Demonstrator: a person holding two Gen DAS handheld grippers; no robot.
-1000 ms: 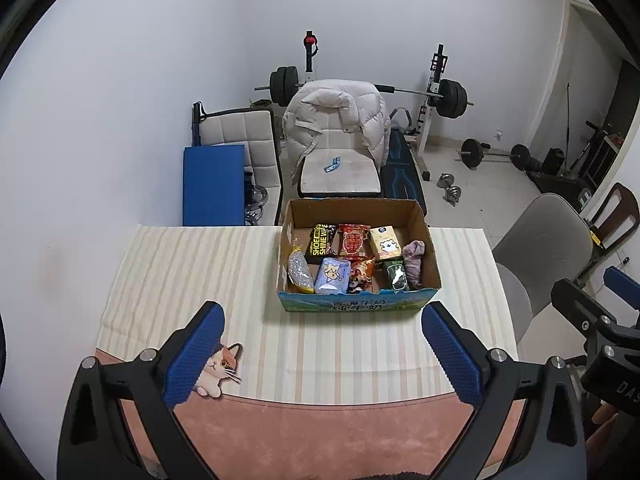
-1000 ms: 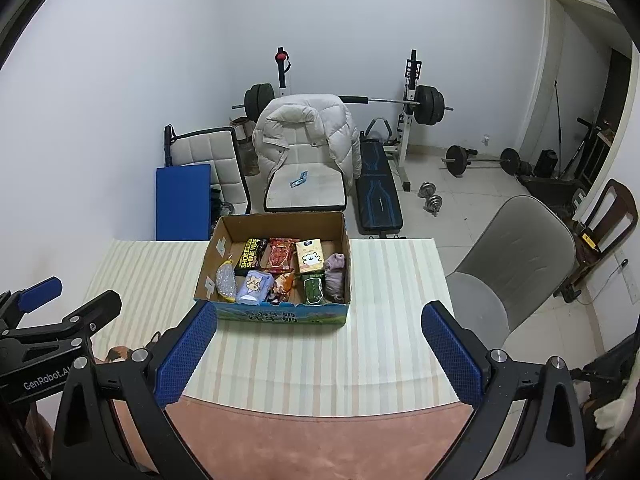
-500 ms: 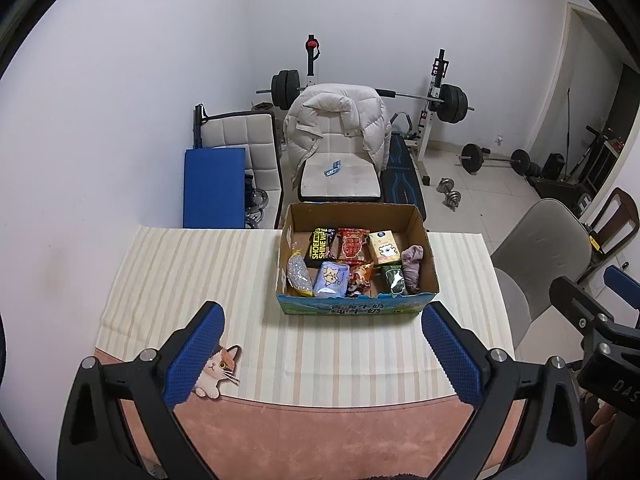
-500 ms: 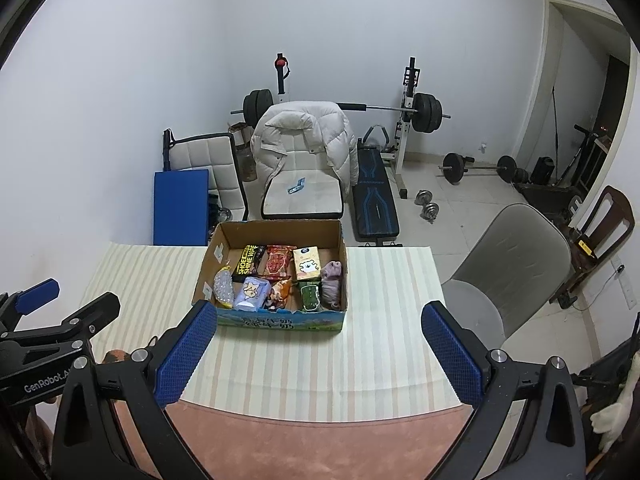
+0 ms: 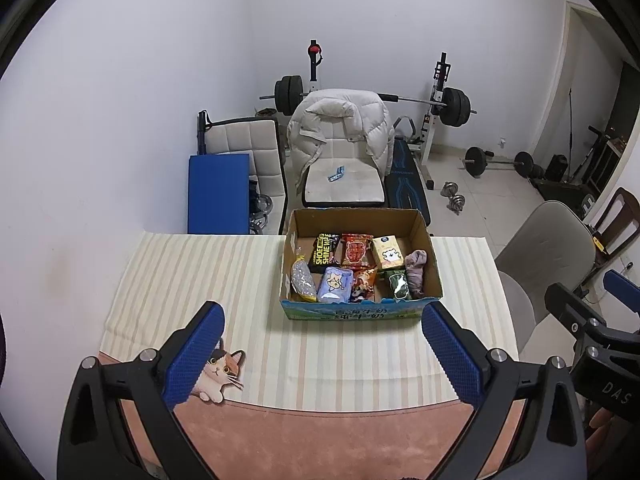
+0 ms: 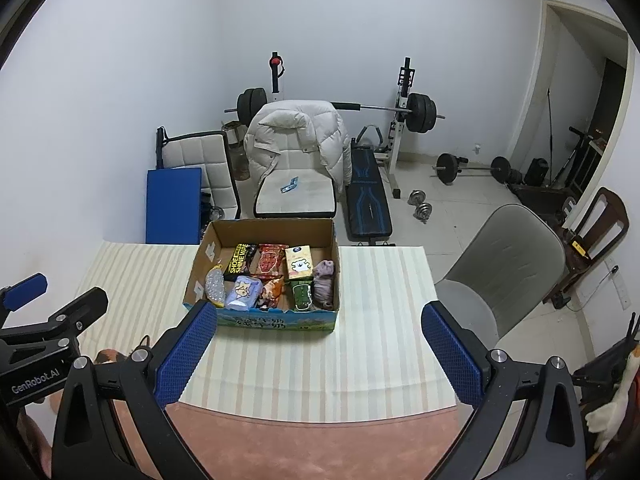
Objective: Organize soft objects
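Observation:
A cardboard box [image 5: 416,224] [image 6: 276,226] stands on the striped tablecloth [image 5: 192,272] [image 6: 380,320], filled with soft packets: a black wipes pack [image 5: 324,253], a red snack bag [image 5: 355,251], a yellow box [image 5: 387,254], a pale blue pack [image 5: 335,285], a green pack [image 5: 397,285], a beaded pouch [image 5: 302,280] and a purple-grey cloth [image 5: 416,270] [image 6: 324,284]. My left gripper [image 5: 322,354] hangs open well in front of the box, holding nothing. My right gripper [image 6: 320,354] is likewise open and empty, high above the table's near side.
A cat picture [image 5: 218,372] marks the tablecloth's near left. A grey chair [image 6: 508,272] stands right of the table. Behind it are a white chair with a puffy jacket [image 5: 340,128], a blue mat [image 5: 218,192], a weight bench and dumbbells [image 6: 420,204].
Both grippers have risen and drawn back slightly; the box looks smaller and farther away. Both stay open and empty.

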